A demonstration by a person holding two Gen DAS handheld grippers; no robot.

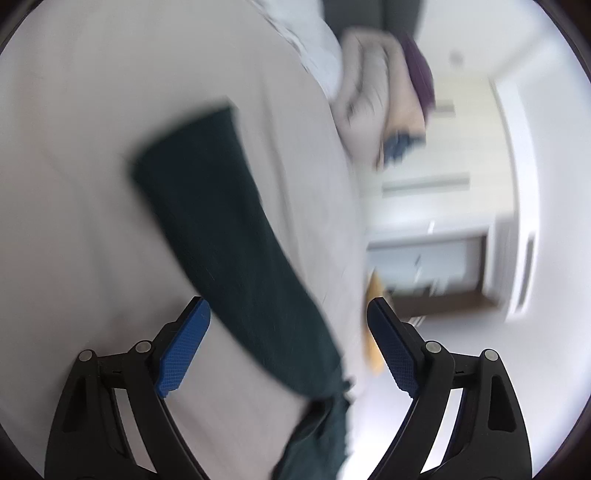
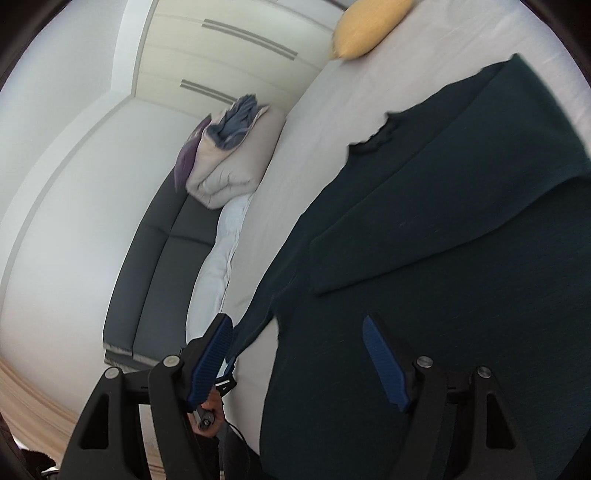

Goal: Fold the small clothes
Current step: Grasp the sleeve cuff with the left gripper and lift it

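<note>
Now we see a dark green garment (image 2: 424, 229) lying on the pale bed (image 2: 314, 122). Both the left gripper (image 1: 288, 343) and right gripper (image 2: 299, 354) gape, holding nothing. Soft, light cloth; we judge a hem corner the best hold.

A bedroom in a home: wide bed (image 2: 314, 122) under a pale sheet, yellow pillow (image 2: 369, 26) at its far end, folded beige duvet (image 2: 236, 162) piled beside a purple cushion (image 2: 188, 155), dark padded headboard (image 2: 162, 251) along the mattress edge, cream built-in wardrobe doors (image 2: 229, 55) with long handles, white walls.
</note>
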